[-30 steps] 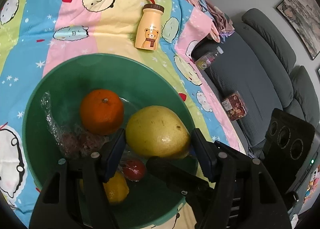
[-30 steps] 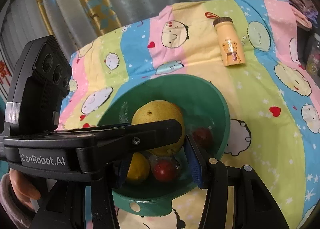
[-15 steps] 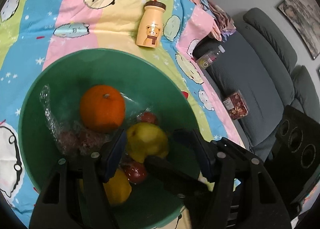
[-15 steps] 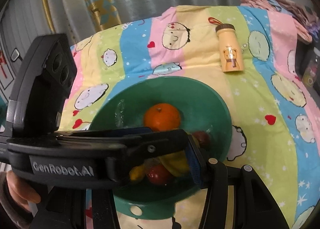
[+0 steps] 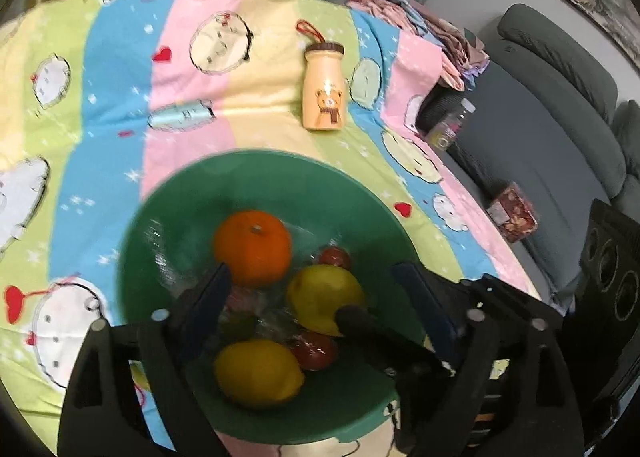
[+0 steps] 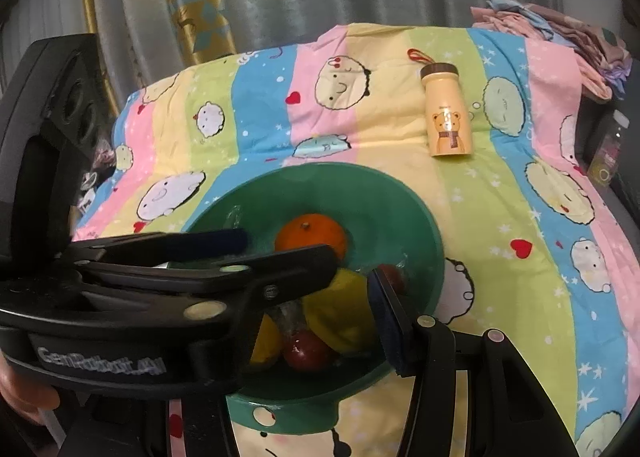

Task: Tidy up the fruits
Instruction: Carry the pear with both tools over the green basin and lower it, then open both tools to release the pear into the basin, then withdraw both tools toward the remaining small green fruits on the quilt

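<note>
A green bowl (image 5: pixel 280 177) (image 6: pixel 404 197) stands on the striped cartoon cloth. In it lie an orange (image 5: pixel 252 247) (image 6: pixel 310 237), a yellow-green pear (image 5: pixel 324 297) (image 6: pixel 340 313), a lemon (image 5: pixel 256 373), small red fruits (image 5: pixel 316 349) (image 6: pixel 304 349) and crumpled clear wrap. My left gripper (image 5: pixel 316 297) is open and empty above the bowl, jaws wide apart over the fruit. My right gripper (image 6: pixel 320 293) is open just above the bowl's near side; its left finger is hidden behind the left gripper's body (image 6: pixel 160 297).
A cream bear bottle (image 5: pixel 324 93) (image 6: pixel 448 109) lies on the cloth behind the bowl. Folded clothes (image 5: pixel 420 21) sit at the far right corner. A grey sofa (image 5: pixel 540 117) with a plastic bottle (image 5: pixel 450 125) and a snack box (image 5: pixel 512 213) is on the right.
My left gripper opened and let the pear drop into the bowl, then rose and pulled back. The pear now rests among the other fruit.
</note>
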Action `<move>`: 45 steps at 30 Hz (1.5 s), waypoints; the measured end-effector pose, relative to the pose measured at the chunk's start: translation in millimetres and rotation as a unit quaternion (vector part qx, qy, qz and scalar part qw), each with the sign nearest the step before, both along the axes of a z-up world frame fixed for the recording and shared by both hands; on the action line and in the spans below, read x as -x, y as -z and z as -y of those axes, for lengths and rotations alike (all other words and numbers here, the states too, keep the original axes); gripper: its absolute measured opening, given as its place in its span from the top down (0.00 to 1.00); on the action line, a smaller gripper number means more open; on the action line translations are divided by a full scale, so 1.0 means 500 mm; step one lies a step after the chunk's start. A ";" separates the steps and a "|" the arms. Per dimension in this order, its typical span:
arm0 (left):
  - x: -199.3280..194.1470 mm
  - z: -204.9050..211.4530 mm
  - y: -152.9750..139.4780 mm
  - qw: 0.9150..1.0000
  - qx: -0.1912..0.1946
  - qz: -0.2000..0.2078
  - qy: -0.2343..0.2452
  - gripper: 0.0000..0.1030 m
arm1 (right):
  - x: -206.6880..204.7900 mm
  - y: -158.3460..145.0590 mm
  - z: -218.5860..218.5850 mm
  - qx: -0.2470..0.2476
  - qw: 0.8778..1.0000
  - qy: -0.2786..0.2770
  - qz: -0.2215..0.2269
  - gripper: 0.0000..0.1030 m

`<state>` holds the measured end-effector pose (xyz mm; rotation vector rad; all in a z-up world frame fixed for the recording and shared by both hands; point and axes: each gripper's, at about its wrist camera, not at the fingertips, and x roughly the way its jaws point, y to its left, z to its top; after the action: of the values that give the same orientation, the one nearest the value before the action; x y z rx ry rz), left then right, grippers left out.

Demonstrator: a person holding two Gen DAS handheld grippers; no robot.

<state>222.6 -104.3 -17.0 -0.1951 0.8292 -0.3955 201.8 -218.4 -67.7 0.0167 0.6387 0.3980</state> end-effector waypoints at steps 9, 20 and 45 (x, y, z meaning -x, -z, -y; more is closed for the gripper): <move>0.038 -0.028 -0.040 0.998 -0.034 0.044 -0.030 0.00 | 0.019 -0.015 0.019 0.014 0.999 0.026 0.015 0.27; 0.130 -0.140 -0.081 0.992 -0.041 0.085 -0.090 0.00 | 0.063 -0.044 0.071 -0.068 0.996 0.036 0.044 0.27; 0.102 -0.283 0.116 0.991 -0.084 -0.041 -0.096 0.24 | 0.212 0.056 -0.118 -0.085 0.967 -0.241 -0.013 0.25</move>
<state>171.6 37.1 -74.9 -0.1337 0.9117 -0.1361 95.9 -159.5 -95.8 0.0302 0.6304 0.9245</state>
